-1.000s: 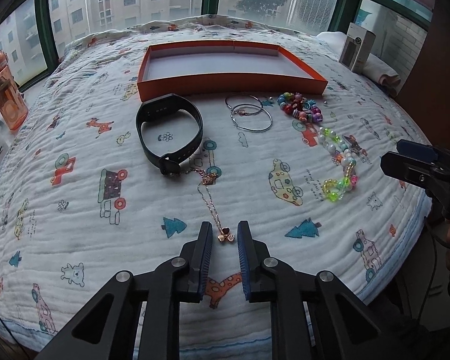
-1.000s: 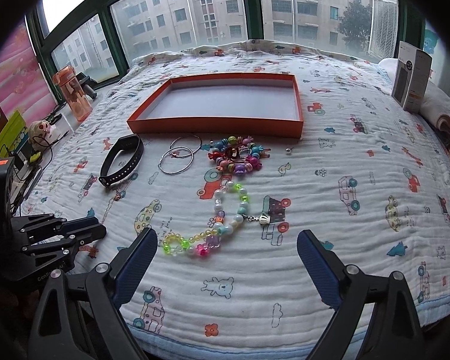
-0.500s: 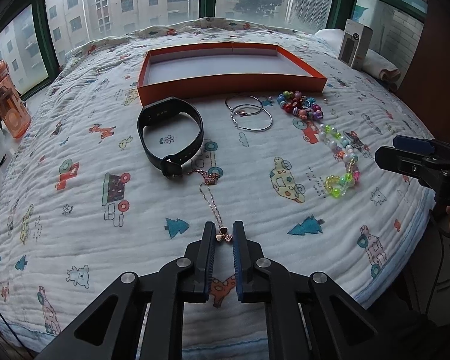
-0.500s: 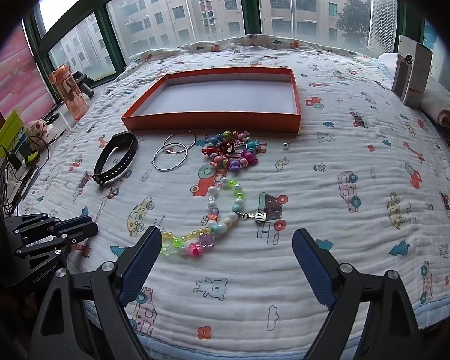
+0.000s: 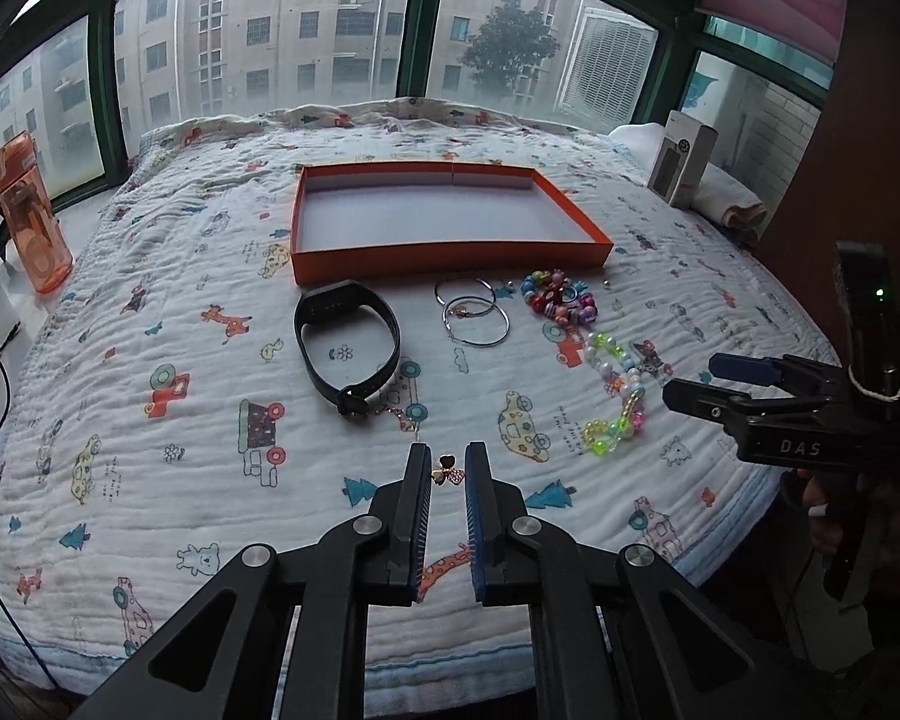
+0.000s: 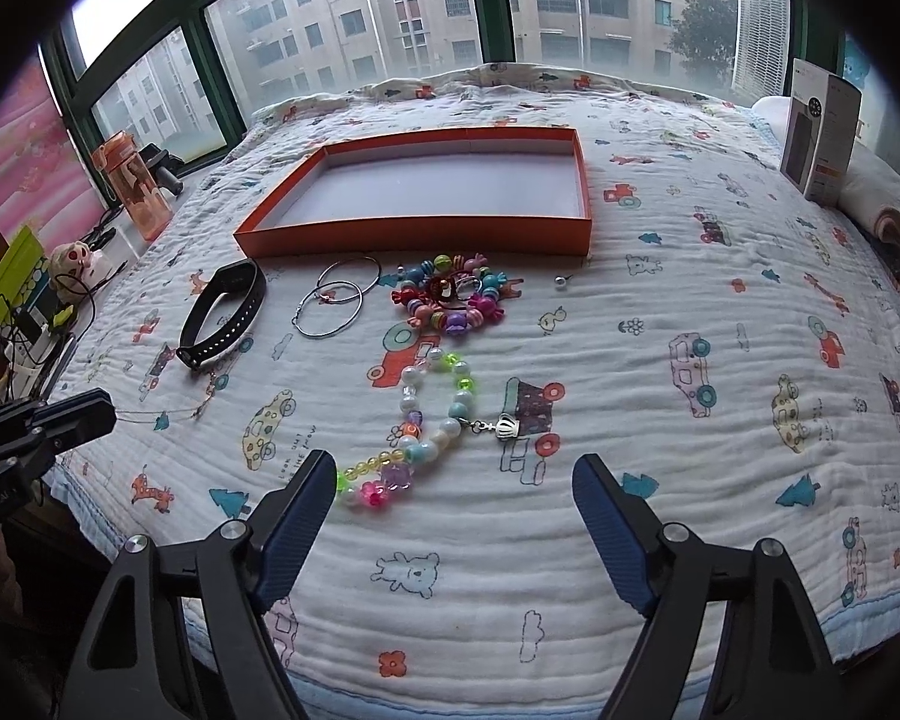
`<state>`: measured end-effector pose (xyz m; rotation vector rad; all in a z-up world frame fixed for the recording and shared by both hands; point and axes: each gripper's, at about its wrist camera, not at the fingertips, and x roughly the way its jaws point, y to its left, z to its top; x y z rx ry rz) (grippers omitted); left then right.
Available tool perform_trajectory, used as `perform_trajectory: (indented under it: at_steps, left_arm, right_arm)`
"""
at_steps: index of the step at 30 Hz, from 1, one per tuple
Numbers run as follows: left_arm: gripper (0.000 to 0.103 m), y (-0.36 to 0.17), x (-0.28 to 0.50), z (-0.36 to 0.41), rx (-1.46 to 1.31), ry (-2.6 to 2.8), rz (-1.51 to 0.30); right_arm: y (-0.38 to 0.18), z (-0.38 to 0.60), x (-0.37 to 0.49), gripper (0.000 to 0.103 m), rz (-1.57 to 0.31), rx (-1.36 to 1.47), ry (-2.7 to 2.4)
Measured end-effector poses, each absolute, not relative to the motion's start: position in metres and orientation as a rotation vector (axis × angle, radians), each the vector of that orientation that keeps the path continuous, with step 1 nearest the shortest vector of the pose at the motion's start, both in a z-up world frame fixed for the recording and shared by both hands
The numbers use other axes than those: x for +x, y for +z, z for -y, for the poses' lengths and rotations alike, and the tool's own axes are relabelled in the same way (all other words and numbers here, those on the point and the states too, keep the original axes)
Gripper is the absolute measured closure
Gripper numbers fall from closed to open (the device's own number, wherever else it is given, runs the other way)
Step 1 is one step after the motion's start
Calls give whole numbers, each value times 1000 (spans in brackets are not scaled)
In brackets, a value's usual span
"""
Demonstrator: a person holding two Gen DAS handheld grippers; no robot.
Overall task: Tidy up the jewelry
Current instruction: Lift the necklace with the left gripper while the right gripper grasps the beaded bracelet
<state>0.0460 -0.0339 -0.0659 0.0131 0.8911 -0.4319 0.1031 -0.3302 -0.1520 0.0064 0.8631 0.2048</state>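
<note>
The left gripper pinches the flower pendant of the thin gold necklace, whose chain runs away toward the black wristband. The right gripper stands wide, jaws closing, pads clear of the beaded strand, which runs near to far. Only the right wrist view shows its crown charm. Farthest sits the orange tray

On my left gripper I see matte black arms with silver round screws and ribbed blue pads lining the fingers. My right gripper is built alike; from the left camera its black body carries "DAS" lettering, a white string loop and a small green light.
</note>
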Motion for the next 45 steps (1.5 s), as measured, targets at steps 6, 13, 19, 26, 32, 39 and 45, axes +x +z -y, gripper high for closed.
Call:
perform_trajectory:
  at_steps: [6, 13, 19, 26, 32, 39, 45]
  left_arm:
    - [92, -26, 34, 31, 1, -456, -822]
    - [92, 18, 27, 22, -61, -494, -755]
    - [92, 49, 16, 25, -64, -524, -697]
    - [92, 55, 14, 33, -65, -532, -701]
    - [92, 46, 19, 36, -60, -523, -714]
    - [92, 31, 37, 31, -74, -499, -749]
    - [92, 21, 48, 30, -78, -486, -770]
  right_arm:
    - [-150, 331, 103, 15, -858, 9, 203]
    - [-149, 334, 103, 15, -858, 11, 201]
    - [-150, 335, 103, 18, -857, 9, 205]
    - [-158, 344, 108, 32, -882, 41, 196]
    - [-162, 352, 116, 45, -893, 53, 171]
    - [-168, 351, 127, 61, -917, 19, 176]
    - [-168, 347, 129, 65, -919, -9, 217]
